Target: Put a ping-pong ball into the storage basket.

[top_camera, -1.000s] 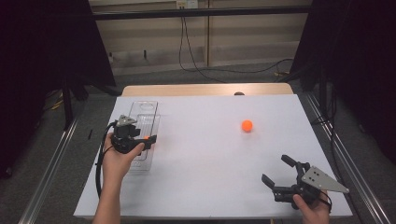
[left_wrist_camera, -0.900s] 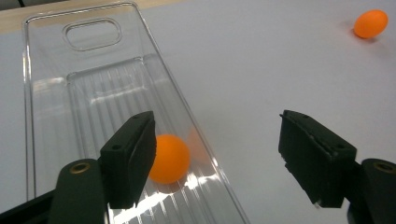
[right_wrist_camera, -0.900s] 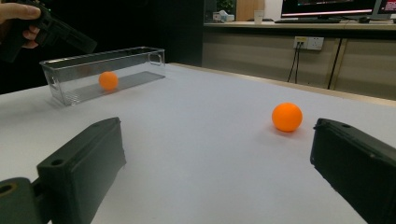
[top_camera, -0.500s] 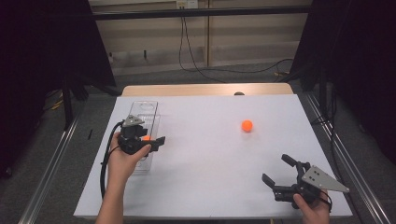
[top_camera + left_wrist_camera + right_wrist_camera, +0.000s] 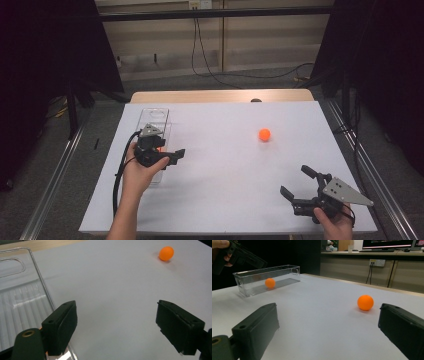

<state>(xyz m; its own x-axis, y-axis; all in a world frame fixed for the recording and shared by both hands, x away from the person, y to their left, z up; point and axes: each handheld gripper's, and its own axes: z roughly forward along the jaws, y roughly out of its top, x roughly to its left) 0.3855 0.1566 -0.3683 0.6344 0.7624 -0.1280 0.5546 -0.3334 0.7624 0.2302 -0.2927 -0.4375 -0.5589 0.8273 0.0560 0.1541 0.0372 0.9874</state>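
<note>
**A:** That orange ball [image 5: 264, 134] out on the white table [image 5: 230, 200] looks like a ping-pong ball to me: light, hard, smooth, so I'd guess it rolls off if you nudge it. Best bet is pinching it across the middle, pads on opposite sides, and gently, since a thin shell could dent.

**B:** It sits well apart from both grippers. The right gripper [image 5: 299, 189] rests at the near edge, jaws spread wide, nothing between them.

**A:** The left gripper [image 5: 170, 156] hangs over the clear bin's [image 5: 154, 116] right wall; its jaws have just been opening, nothing between them.

**B:** From the high view the hand hides most of the bin's contents. The right gripper view shows a second orange ball [image 5: 270, 283] lying inside it.

**A:** And the left gripper view shows the bin's ribbed floor.
</note>
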